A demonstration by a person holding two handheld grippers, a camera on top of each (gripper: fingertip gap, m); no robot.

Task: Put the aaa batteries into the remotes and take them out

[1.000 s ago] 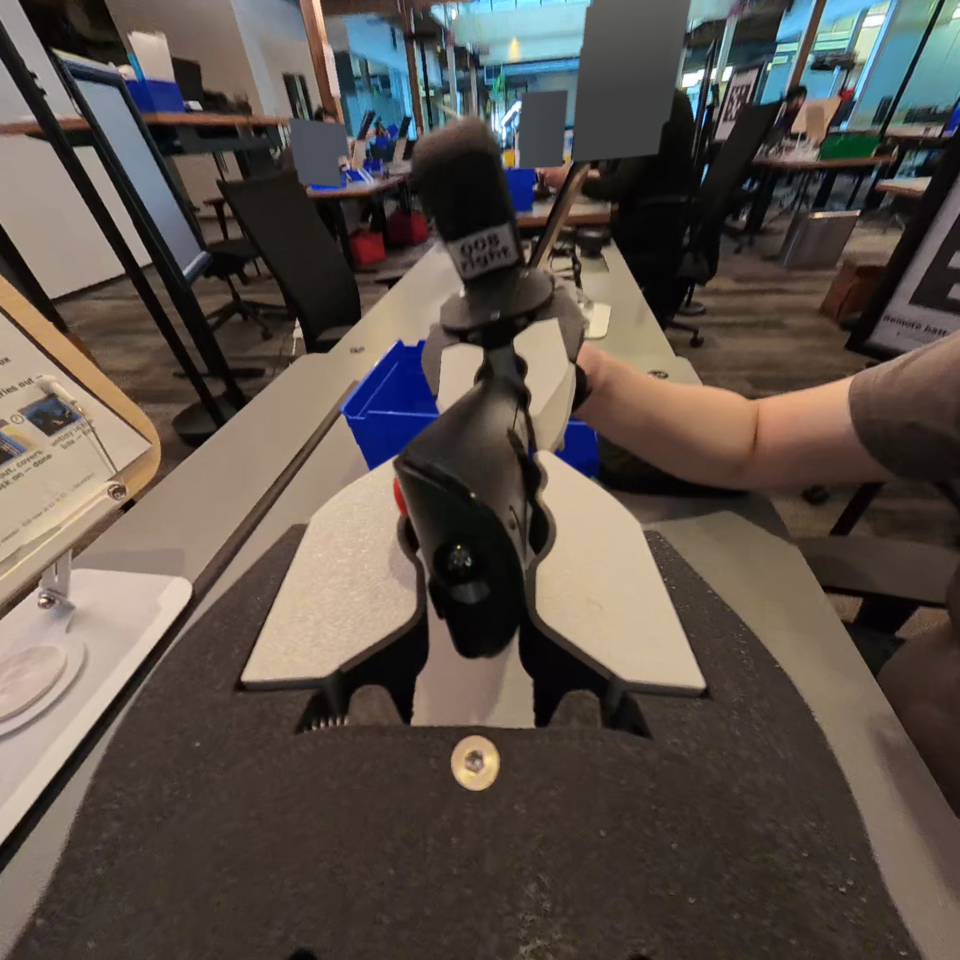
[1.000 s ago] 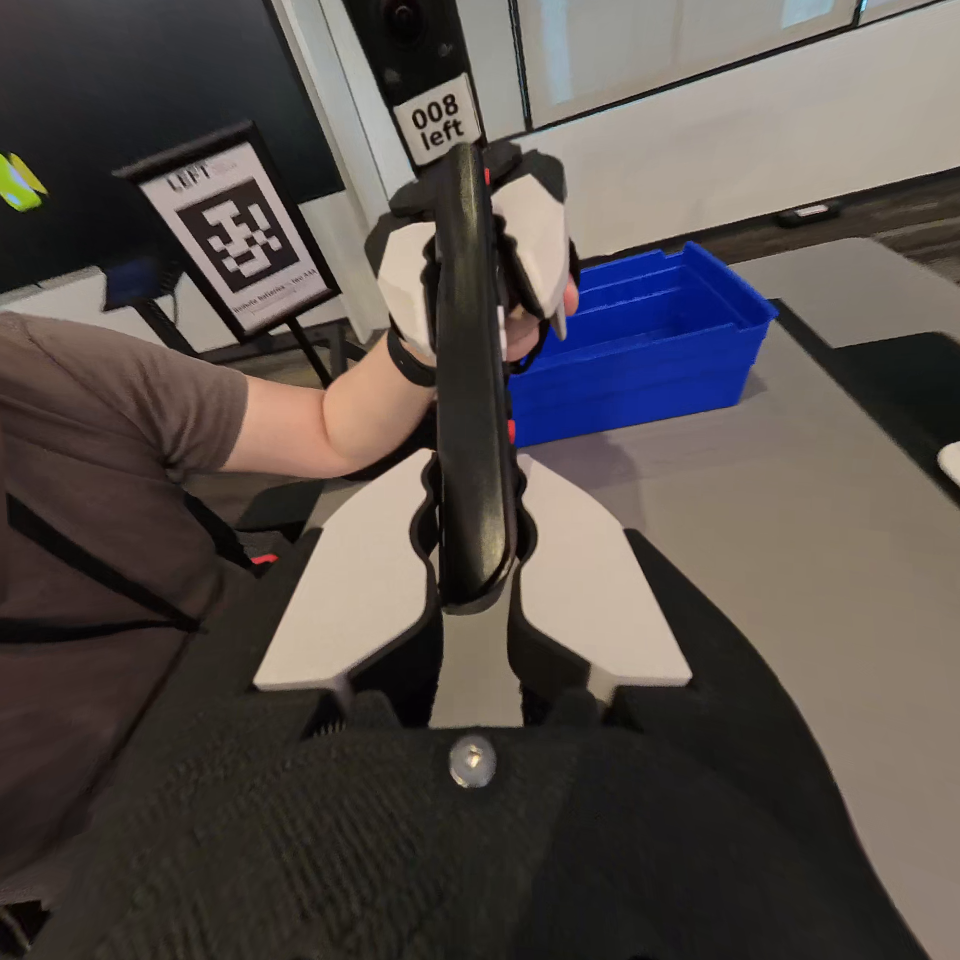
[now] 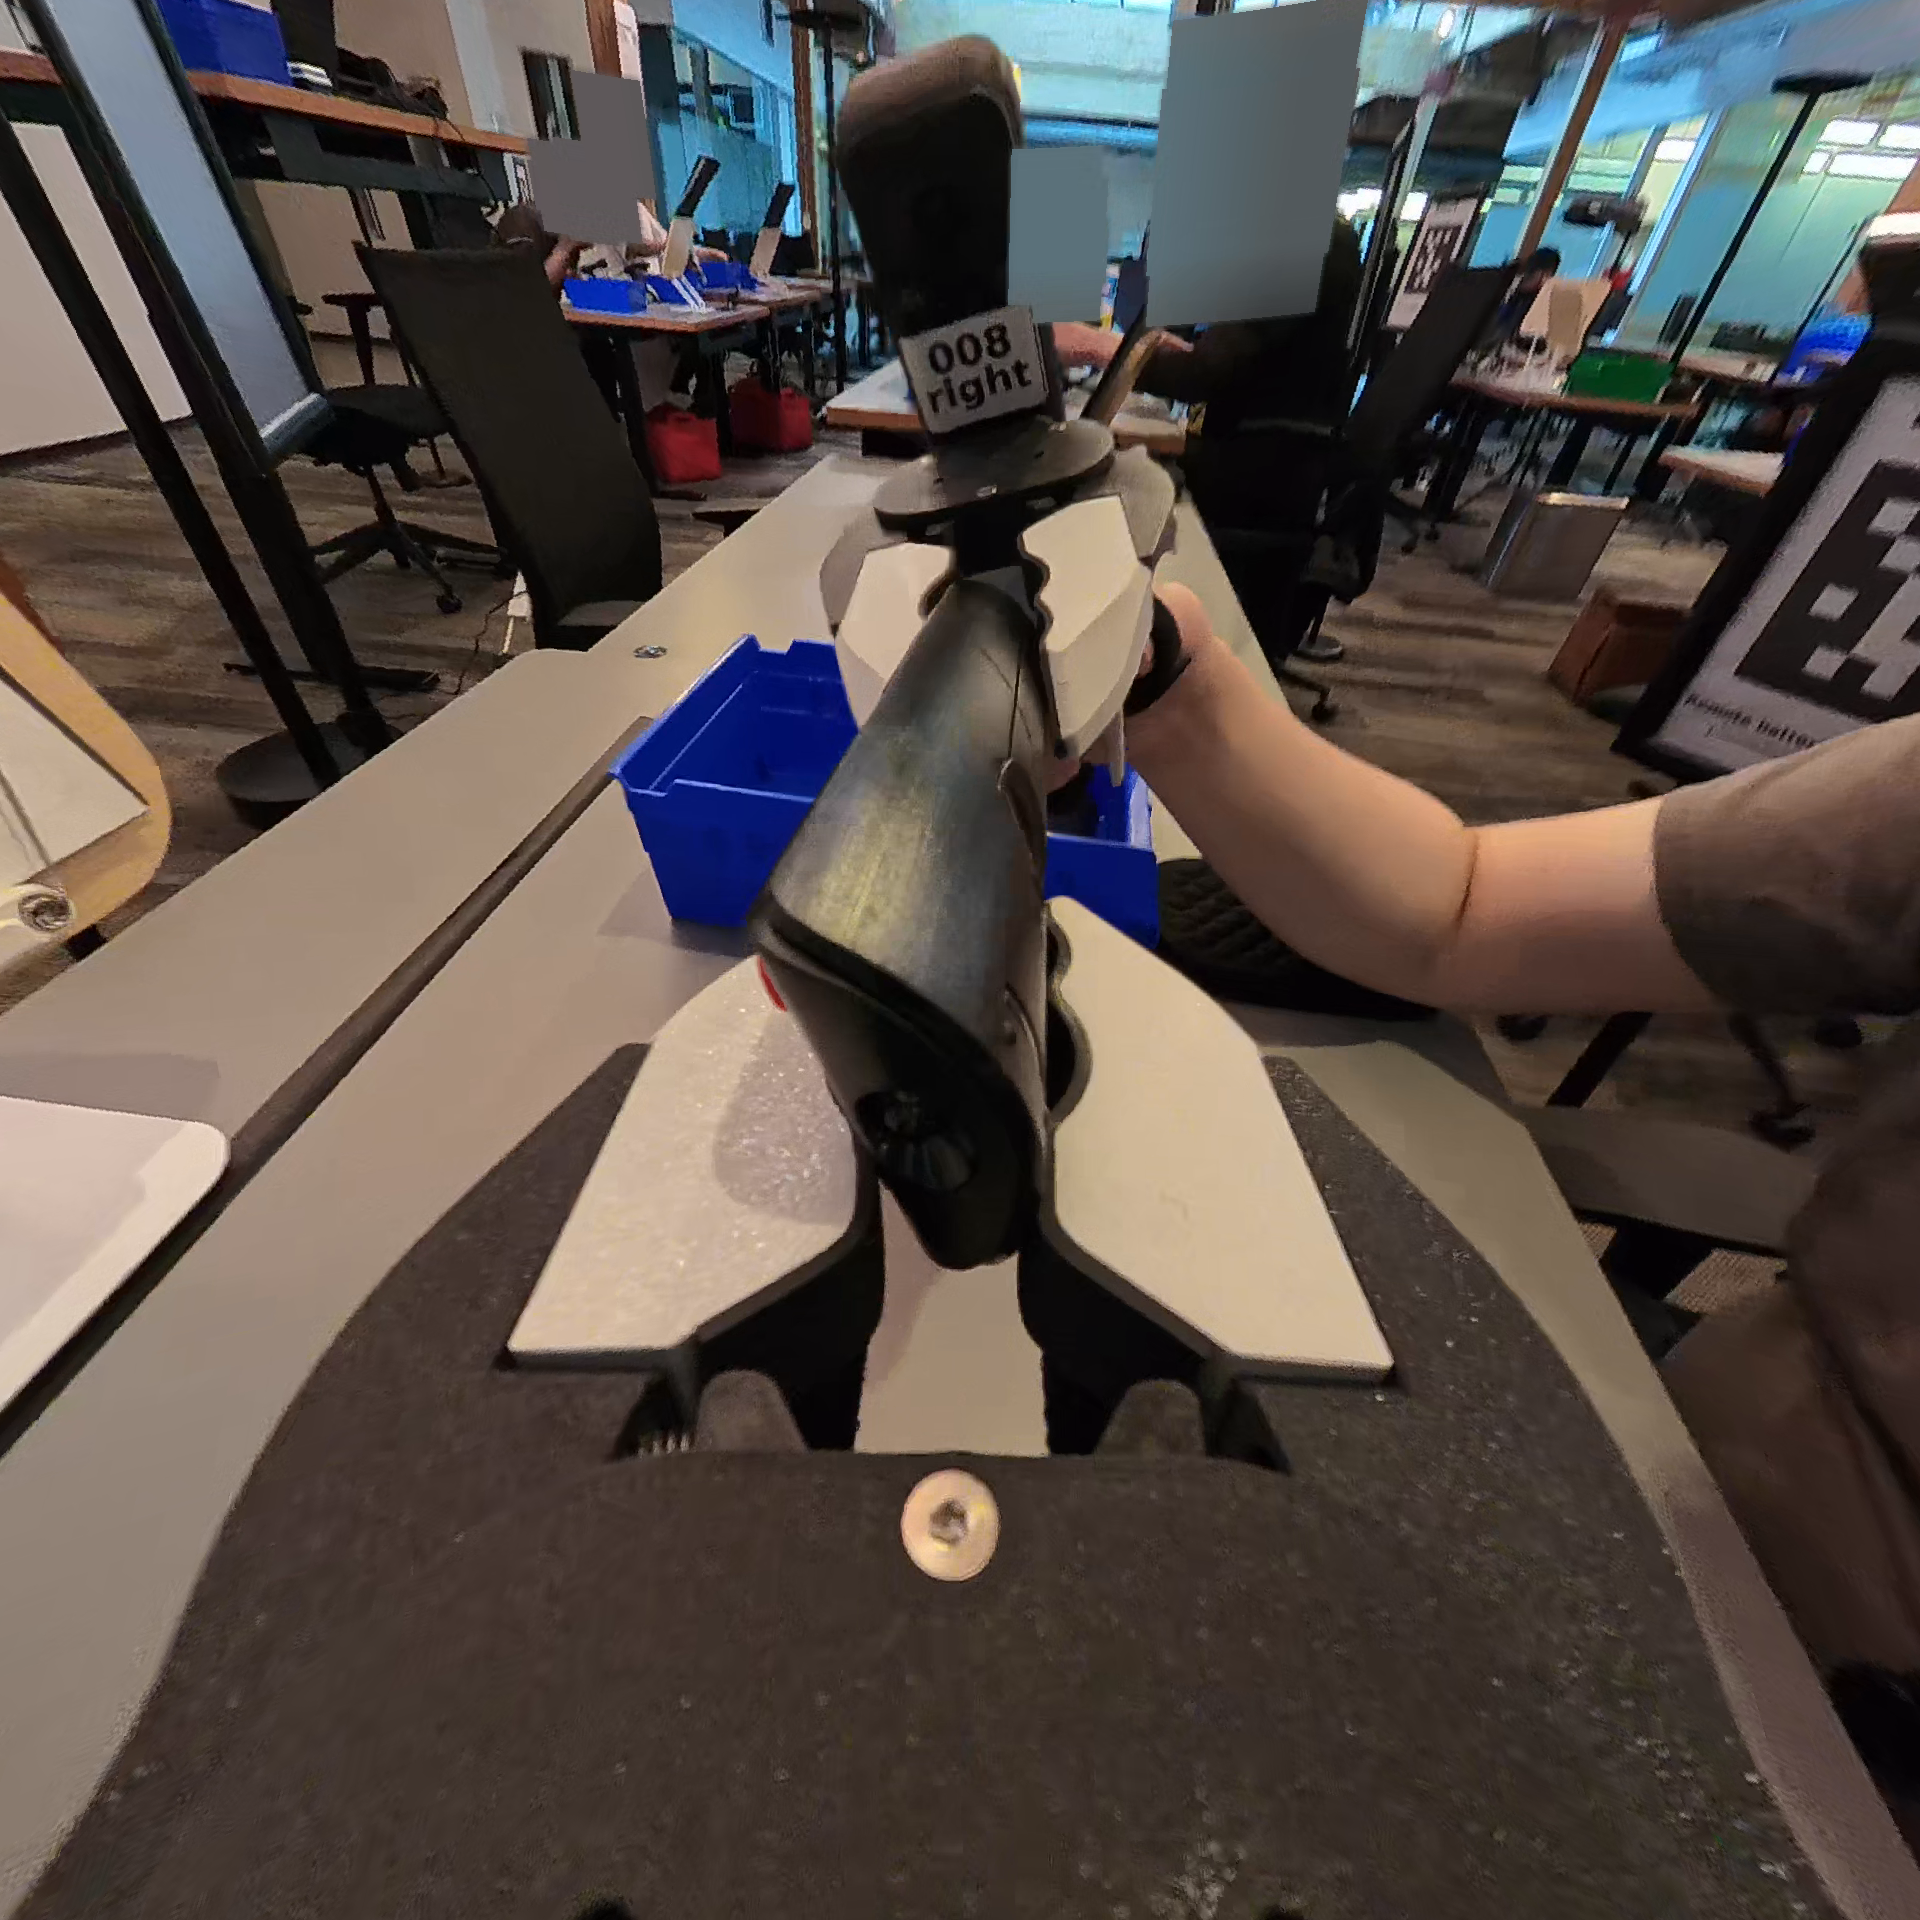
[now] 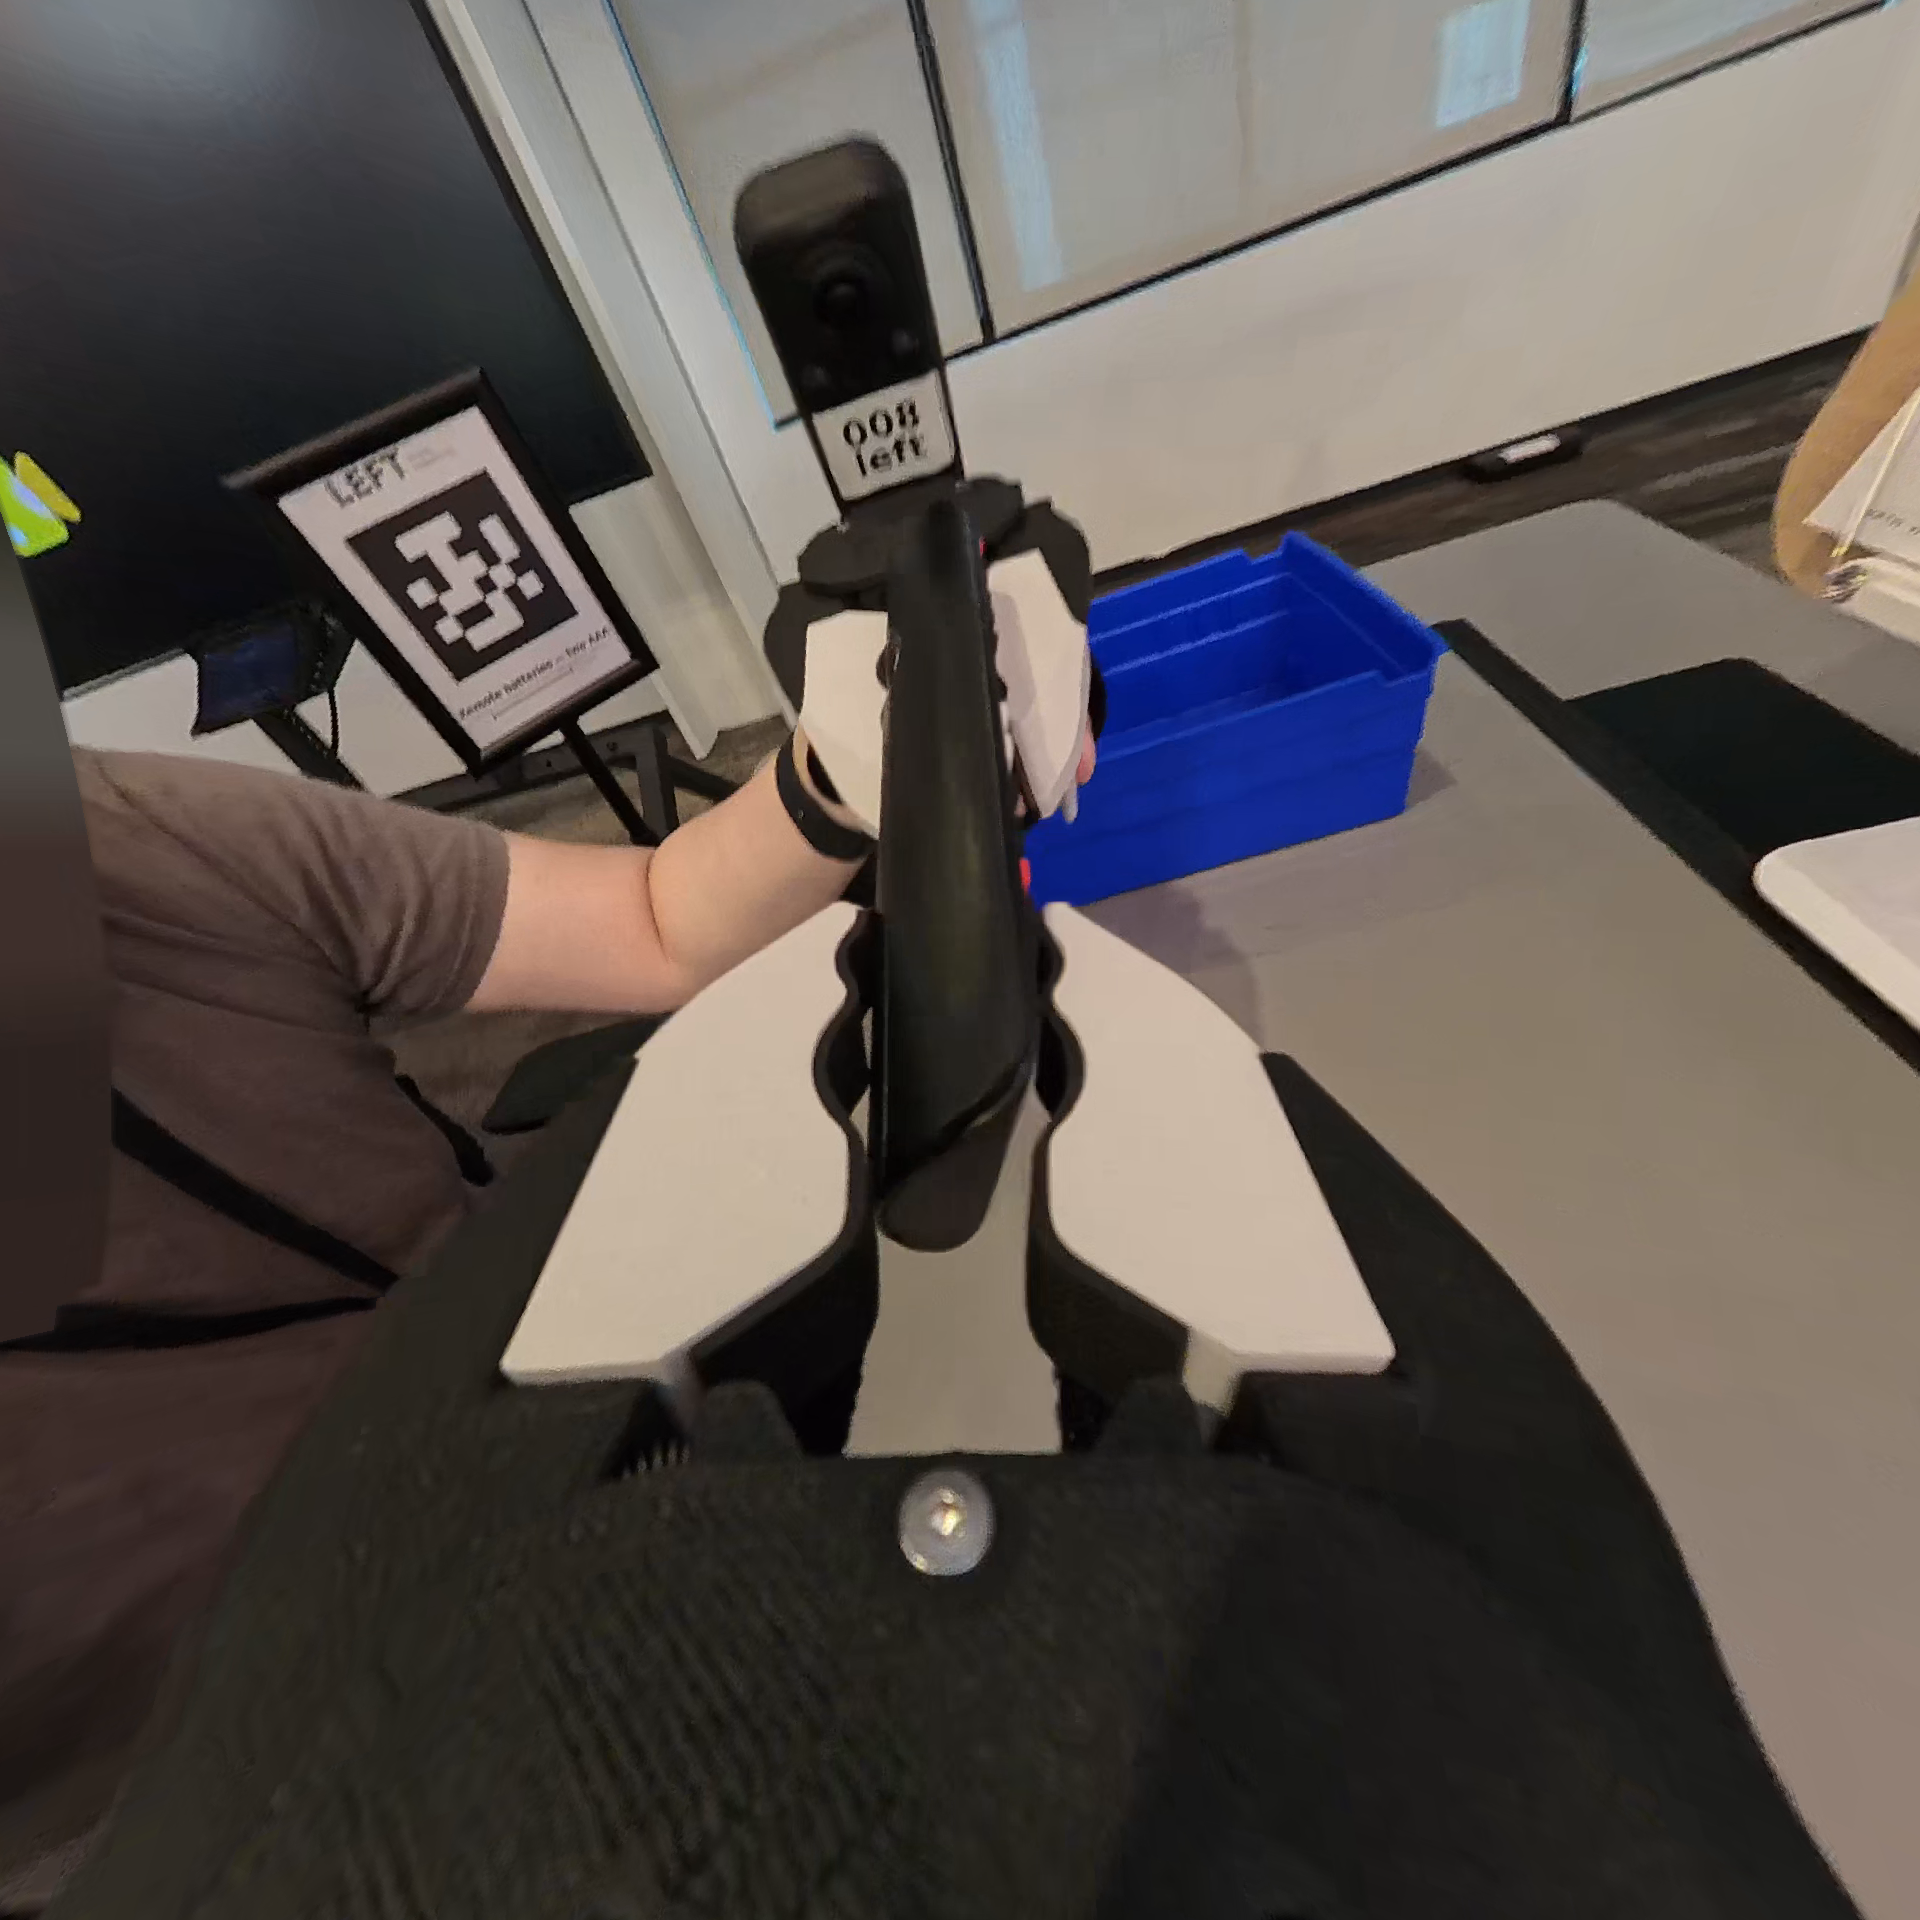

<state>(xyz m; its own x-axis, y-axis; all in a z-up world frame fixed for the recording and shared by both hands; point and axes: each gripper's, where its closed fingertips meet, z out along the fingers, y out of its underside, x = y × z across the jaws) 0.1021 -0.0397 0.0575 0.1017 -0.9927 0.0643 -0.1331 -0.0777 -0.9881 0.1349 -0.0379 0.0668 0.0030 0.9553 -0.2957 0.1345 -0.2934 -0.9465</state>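
Observation:
One black remote (image 3: 914,935) is held in the air between both grippers, one at each end. My left gripper (image 3: 925,997) is shut on its near end, where a red button edge shows. My right gripper (image 3: 987,644) grips the far end there. In the right wrist view my right gripper (image 4: 951,935) is shut on the remote (image 4: 940,831), seen edge-on, with the left gripper (image 4: 935,696) on its far end. The remote's smooth back faces up in the left wrist view. No batteries are in view.
A blue bin (image 3: 727,800) stands on the grey table (image 3: 312,935) behind the remote; it also shows in the right wrist view (image 4: 1247,727). A white pad (image 3: 73,1195) lies at the left. A sign stand (image 4: 468,582) and office chairs (image 3: 520,436) stand off the table.
The remote has turned between the grippers, so its broad back now shows in the left wrist view. Both grippers stay shut on it and have shifted slightly.

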